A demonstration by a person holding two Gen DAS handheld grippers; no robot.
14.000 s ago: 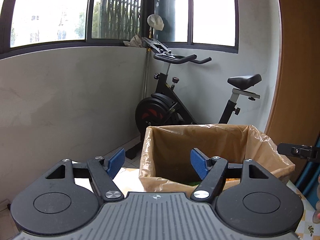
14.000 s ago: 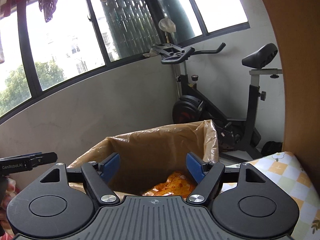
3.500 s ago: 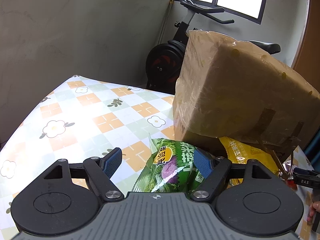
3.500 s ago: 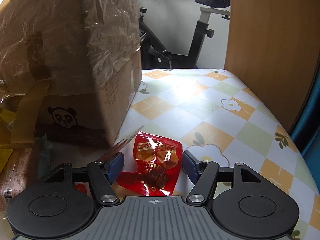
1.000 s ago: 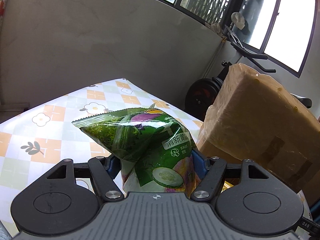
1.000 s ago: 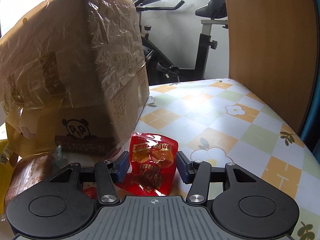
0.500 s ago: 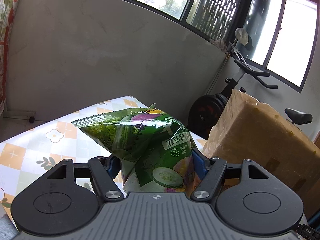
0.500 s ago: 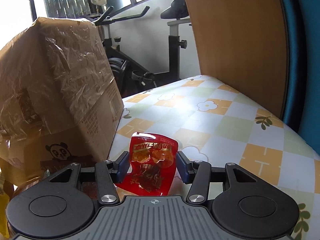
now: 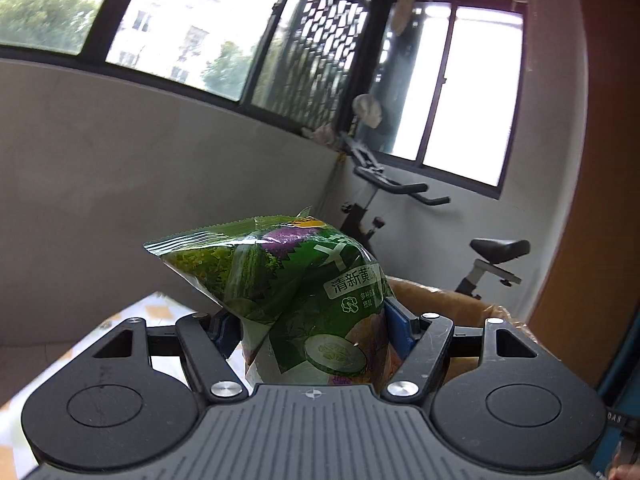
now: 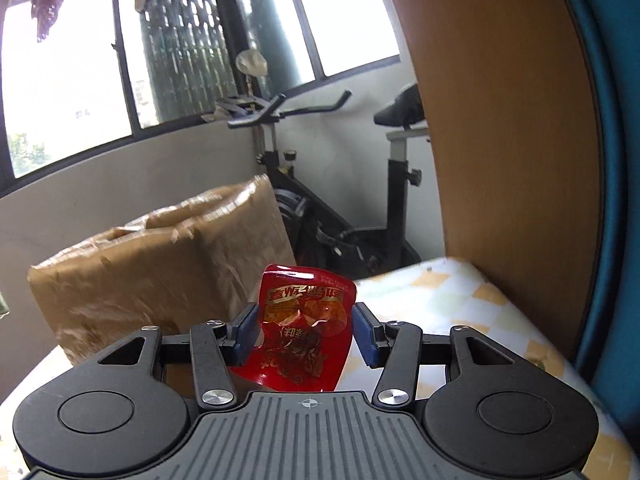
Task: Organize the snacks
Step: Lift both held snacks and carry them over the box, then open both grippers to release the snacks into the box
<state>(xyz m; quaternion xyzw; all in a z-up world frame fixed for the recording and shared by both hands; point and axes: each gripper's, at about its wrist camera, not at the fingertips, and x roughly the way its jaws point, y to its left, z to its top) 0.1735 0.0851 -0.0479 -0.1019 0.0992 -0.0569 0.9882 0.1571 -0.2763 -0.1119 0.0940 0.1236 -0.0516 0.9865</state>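
Note:
My left gripper [image 9: 310, 328] is shut on a green snack bag [image 9: 296, 280] with cucumber pictures and holds it up in the air. The top edge of the plastic-lined cardboard box [image 9: 448, 300] shows just behind and to the right of it. My right gripper [image 10: 306, 330] is shut on a small red snack packet [image 10: 306, 332] and holds it above the table. The cardboard box [image 10: 160, 276] stands to the left and beyond it in the right wrist view.
The table has a checked floral cloth [image 10: 460, 312]. A wooden panel [image 10: 508, 120] rises on the right of the table. An exercise bike [image 10: 340, 208] stands on the floor behind the box, below the windows. Grey wall runs along the left.
Both grippers have risen with their snacks. The red packet is off the table. The left view now looks over the box's top edge rather than at its side.

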